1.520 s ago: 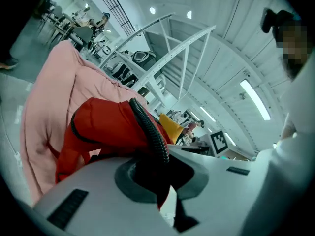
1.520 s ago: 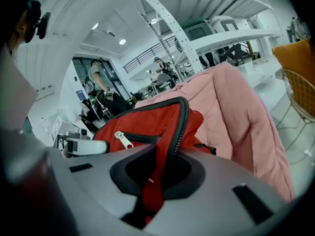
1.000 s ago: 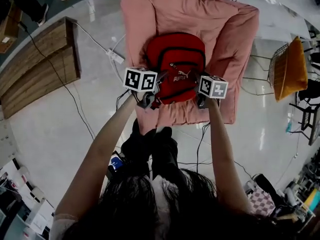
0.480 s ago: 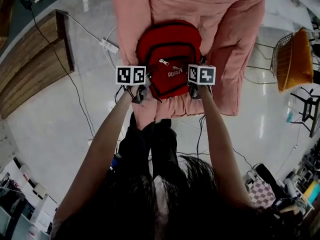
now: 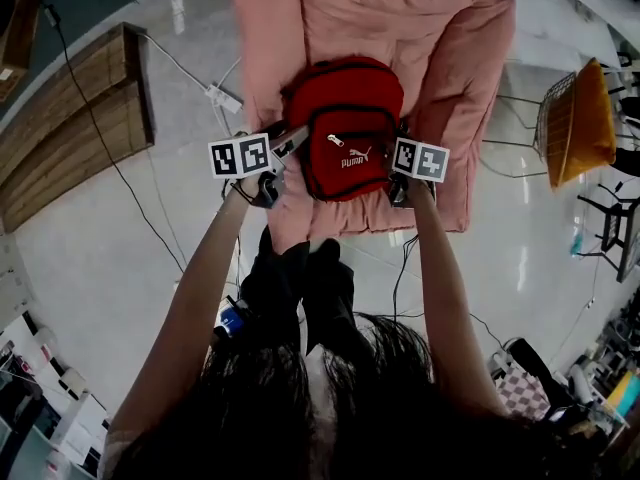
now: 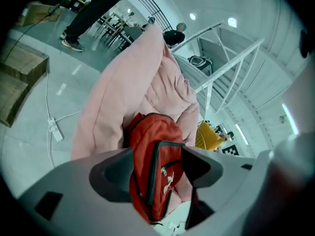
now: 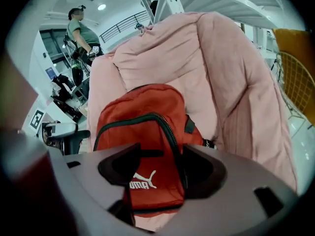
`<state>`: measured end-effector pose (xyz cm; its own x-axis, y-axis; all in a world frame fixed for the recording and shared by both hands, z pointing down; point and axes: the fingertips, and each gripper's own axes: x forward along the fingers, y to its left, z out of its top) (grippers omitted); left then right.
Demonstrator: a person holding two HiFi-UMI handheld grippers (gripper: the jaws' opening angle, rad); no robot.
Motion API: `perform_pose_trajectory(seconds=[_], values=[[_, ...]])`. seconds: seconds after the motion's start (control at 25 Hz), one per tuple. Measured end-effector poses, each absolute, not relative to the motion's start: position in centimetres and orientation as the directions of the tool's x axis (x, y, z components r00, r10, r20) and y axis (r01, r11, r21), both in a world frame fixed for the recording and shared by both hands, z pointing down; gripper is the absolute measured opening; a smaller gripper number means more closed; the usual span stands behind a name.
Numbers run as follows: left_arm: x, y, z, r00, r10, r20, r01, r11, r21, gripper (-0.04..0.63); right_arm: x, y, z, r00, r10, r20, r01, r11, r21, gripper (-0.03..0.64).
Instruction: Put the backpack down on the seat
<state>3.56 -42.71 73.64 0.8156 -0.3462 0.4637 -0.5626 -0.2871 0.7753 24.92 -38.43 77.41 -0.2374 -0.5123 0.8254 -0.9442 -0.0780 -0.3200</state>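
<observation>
My left tool (image 5: 290, 144) and right tool (image 5: 397, 176), jaws just opened wide, flank the ungripped red backpack (image 5: 350, 128) on the pink seat (image 5: 455, 58); lying near the front edge, it could slide off

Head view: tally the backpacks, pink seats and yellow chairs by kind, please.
Backpack: 1
Pink seat: 1
Yellow chair: 1
Total: 3
</observation>
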Motion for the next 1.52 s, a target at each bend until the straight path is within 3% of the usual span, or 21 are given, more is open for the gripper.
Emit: perform_pose_trajectory(seconds=[0.32, 0.56, 0.84, 0.96, 1.24, 1.52], values=[[2.3, -38.3, 67.5, 0.862, -0.385, 0.33, -0.469, -0.354, 0.809, 0.296, 24.2, -36.1, 70.9, -0.279, -0.631, 0.724, -0.931, -0.008, -0.366, 0.25], [4.4, -32.1, 62.0, 0.898, -0.347, 0.271, -0.43, -0.557, 0.711, 0.293, 20.8, -33.3, 62.8, -0.392, -0.743, 0.543, -0.894, 0.166, -0.417, 0.249], [5.2, -27.0, 54.6, 0.889, -0.403, 0.218, -0.447, -0.653, 0.611, 0.286, 18.9, -27.7, 55.7, -0.401, -0.813, 0.423, -0.889, 0.234, -0.392, 0.249], [5.3, -24.7, 52.1, 0.88, -0.422, 0.219, -0.466, -0.675, 0.572, 0.23, 18.3, -24.8, 53.2, -0.411, -0.83, 0.377, -0.88, 0.253, -0.402, 0.246], [5.1, -19.5, 48.3, 0.847, -0.506, 0.163, -0.502, -0.661, 0.557, 0.179, 17.6, -18.4, 49.4, -0.431, -0.849, 0.305, -0.862, 0.289, -0.417, 0.152], [4.9, -14.7, 47.4, 0.803, -0.565, 0.19, -0.565, -0.619, 0.545, 0.127, 16.8, -14.4, 47.6, -0.481, -0.834, 0.271, -0.837, 0.344, -0.426, 0.104]])
